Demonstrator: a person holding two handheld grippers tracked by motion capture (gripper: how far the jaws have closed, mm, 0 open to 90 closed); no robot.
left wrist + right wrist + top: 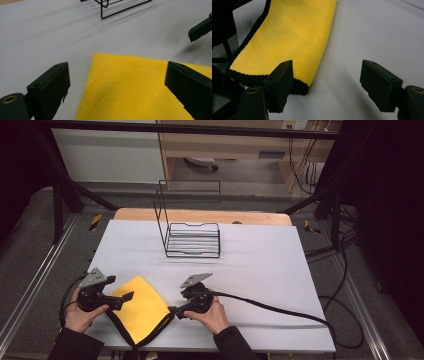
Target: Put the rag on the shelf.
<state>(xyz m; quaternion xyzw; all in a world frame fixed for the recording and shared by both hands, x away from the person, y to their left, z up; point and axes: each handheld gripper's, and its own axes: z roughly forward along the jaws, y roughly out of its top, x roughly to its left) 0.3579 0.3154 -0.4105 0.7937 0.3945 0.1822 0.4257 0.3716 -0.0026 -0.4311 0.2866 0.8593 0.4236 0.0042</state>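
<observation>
High view: yellow cloth [140,307] folded, at counter [260,270] near edge, well short of wire rack [192,239]. Left tongs [129,296] agape over cloth; right tongs [176,312] agape at cloth's black-trimmed corner. Likely next: pinch corners squarely, lift evenly.

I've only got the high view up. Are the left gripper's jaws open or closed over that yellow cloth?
Observer: Open. In the left gripper view the left gripper has its two black jaws spread wide, with the folded yellow microfibre cloth with black trim lying between them, ungripped.
Operator: And the right one?
Observer: Also open. The right gripper hovers at the cloth's black-edged corner; one jaw is over that corner, the other over the bare white table cover.
Operator: Anything between the cloth and the rack?
Observer: No. The left gripper view shows bare cover up to the black wire rack.
</observation>
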